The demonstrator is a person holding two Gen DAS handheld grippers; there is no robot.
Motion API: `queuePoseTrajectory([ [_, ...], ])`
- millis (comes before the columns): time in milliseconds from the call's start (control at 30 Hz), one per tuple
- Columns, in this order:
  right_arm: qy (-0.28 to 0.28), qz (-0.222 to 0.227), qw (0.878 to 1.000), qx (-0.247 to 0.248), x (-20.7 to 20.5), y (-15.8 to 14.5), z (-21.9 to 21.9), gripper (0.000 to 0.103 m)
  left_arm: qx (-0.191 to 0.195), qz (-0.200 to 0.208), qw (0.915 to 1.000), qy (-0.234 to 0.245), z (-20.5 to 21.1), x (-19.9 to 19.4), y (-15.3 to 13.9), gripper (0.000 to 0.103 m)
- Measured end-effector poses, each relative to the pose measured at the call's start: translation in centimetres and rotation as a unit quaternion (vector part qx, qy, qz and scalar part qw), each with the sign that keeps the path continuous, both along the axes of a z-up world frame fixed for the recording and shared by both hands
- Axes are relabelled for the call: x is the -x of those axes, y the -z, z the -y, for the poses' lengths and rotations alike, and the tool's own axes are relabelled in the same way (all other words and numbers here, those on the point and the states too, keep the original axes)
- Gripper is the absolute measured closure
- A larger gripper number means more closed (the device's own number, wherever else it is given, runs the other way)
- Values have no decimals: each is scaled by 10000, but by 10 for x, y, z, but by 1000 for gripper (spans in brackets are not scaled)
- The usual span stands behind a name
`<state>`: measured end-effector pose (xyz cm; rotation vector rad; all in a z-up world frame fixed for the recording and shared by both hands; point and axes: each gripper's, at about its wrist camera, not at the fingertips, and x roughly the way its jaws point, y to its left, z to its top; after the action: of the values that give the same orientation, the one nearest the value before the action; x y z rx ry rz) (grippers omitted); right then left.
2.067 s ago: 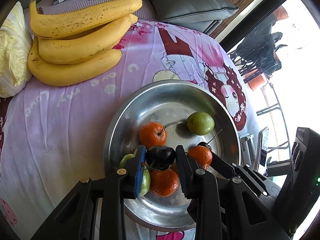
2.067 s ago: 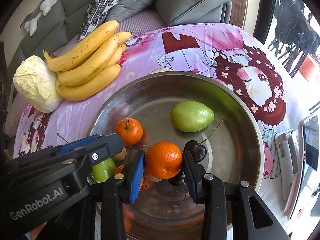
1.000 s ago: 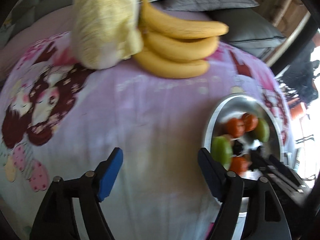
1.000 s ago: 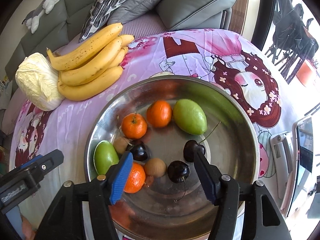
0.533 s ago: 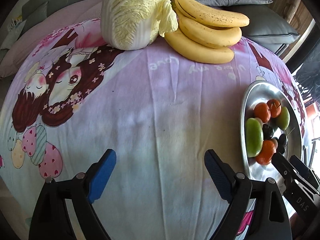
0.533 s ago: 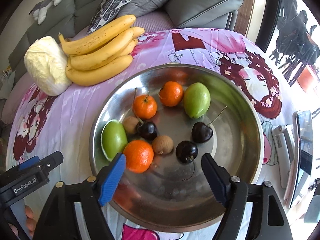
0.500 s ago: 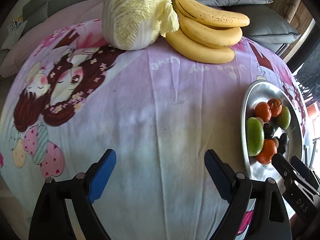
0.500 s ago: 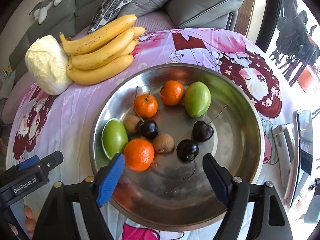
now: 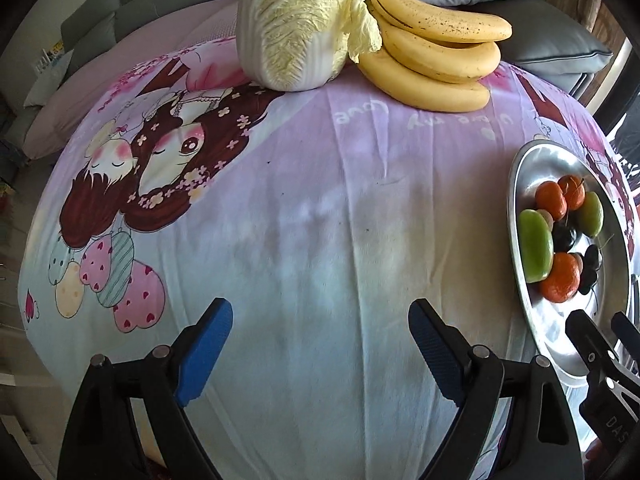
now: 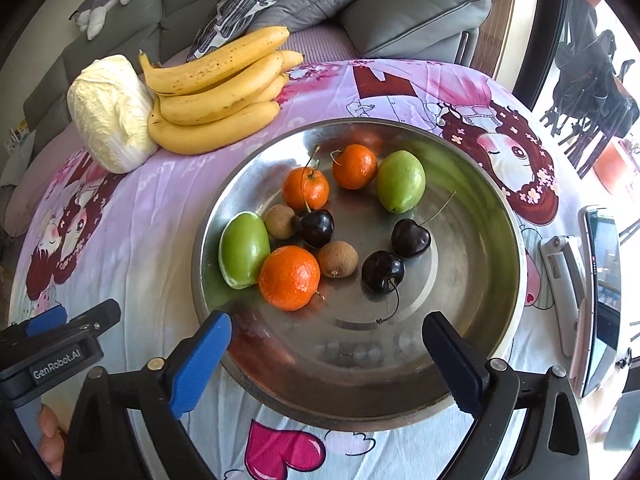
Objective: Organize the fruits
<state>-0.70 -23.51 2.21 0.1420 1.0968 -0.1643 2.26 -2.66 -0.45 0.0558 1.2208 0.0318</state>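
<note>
Fruits are seen gathered in a metal bowl point(image 9: 520, 184) at the right edge of the left wrist view: mandarins point(image 9: 551, 200), green fruits point(image 9: 535, 245) and dark cherries point(image 9: 564, 236) lie close together inside it. A bunch of bananas point(image 9: 436, 52) and a cabbage point(image 9: 296, 20) are left on the far side of the cartoon-printed cloth point(image 9: 320, 240), touching each other and well apart from the bowl. The left gripper point(image 9: 320, 344) is held over bare cloth with its jaws spread wide; nothing is held between them and nothing is touched by the pads.

In the right wrist view the bowl point(image 10: 496, 208) is shown from above. Three mandarins point(image 10: 289, 277), two green fruits point(image 10: 244, 249), three cherries point(image 10: 383, 271) and two small brown fruits point(image 10: 337, 259) are counted inside. The bananas point(image 10: 216, 92) and the cabbage point(image 10: 108, 112) lie at the far left, outside the bowl. A phone point(image 10: 602, 300) is propped at the right edge. The right gripper point(image 10: 326, 350) is poised over the near rim of the bowl; its jaws are opening, and only the bowl's bare metal is seen between them, with no fruit gripped.

The small fruits are judged to be already sorted into the bowl. Only the bananas appear to be left, if they are meant to be moved at all.
</note>
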Motion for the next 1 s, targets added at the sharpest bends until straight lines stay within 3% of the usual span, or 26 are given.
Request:
queuePoseTrajectory([
  [1000, -69, -11, 10000, 5, 2, 4, -1, 1, -33, -203, 9998, -14, -6, 12, 8, 13],
])
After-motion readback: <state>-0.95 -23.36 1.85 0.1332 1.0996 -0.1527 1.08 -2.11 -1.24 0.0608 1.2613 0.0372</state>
